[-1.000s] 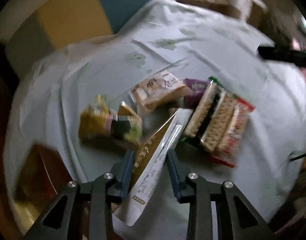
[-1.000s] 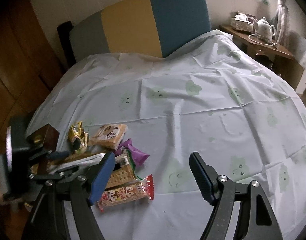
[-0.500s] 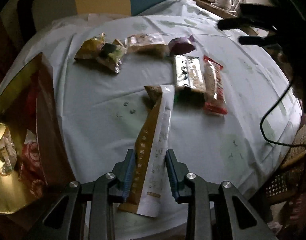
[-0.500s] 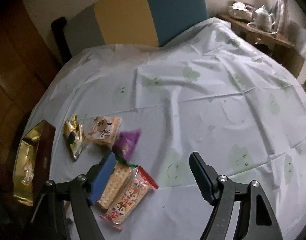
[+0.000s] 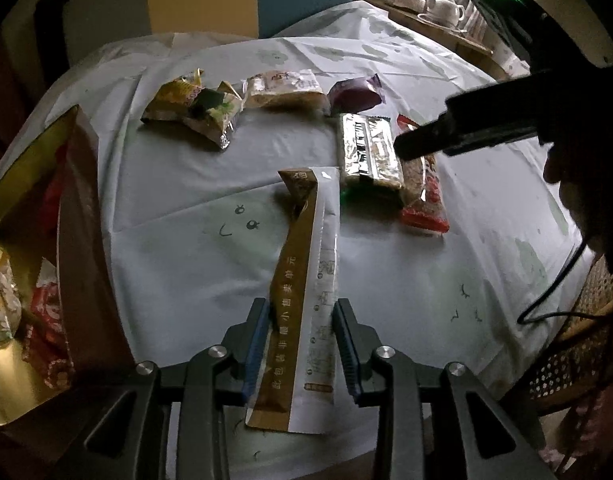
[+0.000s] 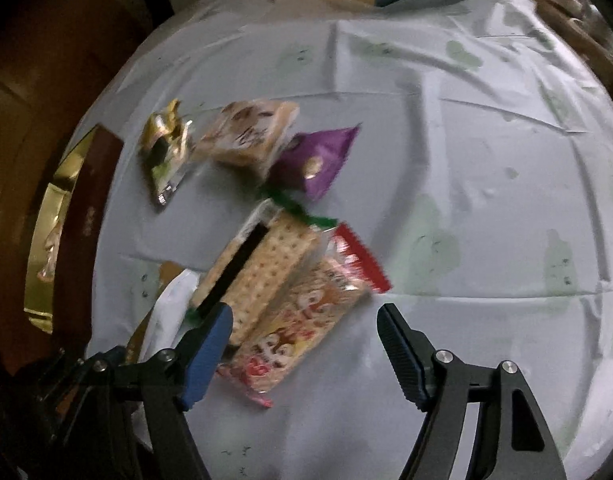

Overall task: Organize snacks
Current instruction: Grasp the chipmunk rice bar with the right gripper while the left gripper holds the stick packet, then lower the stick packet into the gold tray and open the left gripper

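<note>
- Snacks lie scattered on a round table covered in a pale cloth (image 5: 386, 280); the light is dim.
- Nearest in the left wrist view is a long brown-and-white packet (image 5: 306, 280), lying flat and reaching away from the camera.
- Left gripper (image 5: 302, 344) has that packet between its jaws near its close end. The jaws are opening, and a thin gap seems to show at each pad, so the hold looks let go.
- Packet looks light, thin and slick; it would probably bend if lifted by one end, so its middle seems the safer hold.
- Right gripper (image 6: 306, 352) stands wide open, holding nothing, low over the cracker pack (image 6: 262, 268) and the red cartoon-printed pack (image 6: 302, 320), which lie side by side, touching.
- Crackers are likely brittle; a gentle hold across the pack's narrow width should suit.
- Farther back sit a purple pouch (image 6: 318, 156), a tan biscuit bag (image 6: 246, 132) and a gold-and-green wrapper (image 6: 166, 148), close together.
- Gold-lined box (image 5: 30, 216) stands open at the table's left edge, with wrapped sweets inside.
- Bare cloth to the right leaves plenty of room; the near table edge is close below both grippers.
</note>
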{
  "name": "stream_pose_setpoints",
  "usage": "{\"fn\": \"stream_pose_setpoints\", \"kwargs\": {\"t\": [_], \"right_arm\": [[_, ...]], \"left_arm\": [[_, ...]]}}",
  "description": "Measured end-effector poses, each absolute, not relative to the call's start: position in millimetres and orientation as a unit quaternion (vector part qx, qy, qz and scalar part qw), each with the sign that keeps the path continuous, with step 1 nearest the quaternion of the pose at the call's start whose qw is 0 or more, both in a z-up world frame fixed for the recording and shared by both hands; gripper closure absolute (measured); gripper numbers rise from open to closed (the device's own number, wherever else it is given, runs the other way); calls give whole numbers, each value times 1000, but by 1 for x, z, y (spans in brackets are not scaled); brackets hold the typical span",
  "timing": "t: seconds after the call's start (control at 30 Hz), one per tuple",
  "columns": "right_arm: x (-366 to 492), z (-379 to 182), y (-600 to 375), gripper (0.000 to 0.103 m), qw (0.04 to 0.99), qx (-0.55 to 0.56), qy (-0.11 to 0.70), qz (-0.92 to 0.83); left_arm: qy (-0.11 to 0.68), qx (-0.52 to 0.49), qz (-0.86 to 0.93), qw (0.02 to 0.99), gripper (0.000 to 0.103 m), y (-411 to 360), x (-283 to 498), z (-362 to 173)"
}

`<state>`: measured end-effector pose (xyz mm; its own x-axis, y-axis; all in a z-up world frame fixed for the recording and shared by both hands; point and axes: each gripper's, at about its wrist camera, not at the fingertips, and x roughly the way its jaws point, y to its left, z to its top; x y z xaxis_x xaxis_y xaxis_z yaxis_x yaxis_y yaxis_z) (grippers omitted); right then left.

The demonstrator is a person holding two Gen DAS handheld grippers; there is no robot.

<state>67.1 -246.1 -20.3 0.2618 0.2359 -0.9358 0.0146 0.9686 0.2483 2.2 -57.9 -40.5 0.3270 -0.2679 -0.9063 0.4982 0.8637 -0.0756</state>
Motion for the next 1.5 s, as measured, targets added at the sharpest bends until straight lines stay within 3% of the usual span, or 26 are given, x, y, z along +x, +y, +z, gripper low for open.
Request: {"fn": "stream_pose_setpoints", "kwargs": {"t": [0.07,0.1,0.2,0.27,0.9,1.5], "right_arm": [[67,-22,-239,35,788,89,605,74],[66,-26,-232,47,787,65,610,73],[61,-21,-218,65,801,10,593,83],[58,-22,-215,69,801,-23,594,72],[63,-48,-210,68,783,-50,615,80],[55,-50,-197,69,793,-110,594,81]], "left_arm": [[537,89,-238,804,62,-56,6,-46],[535,86,-239,806,62,-56,6,-47],[521,102,-238,813,61,-59,-1,-48],[513,109,-237,817,61,-60,-4,-48],[497,79,-220,835,74,-49,-5,-40],[405,-92,-193,889,75,36,19,63]]}}
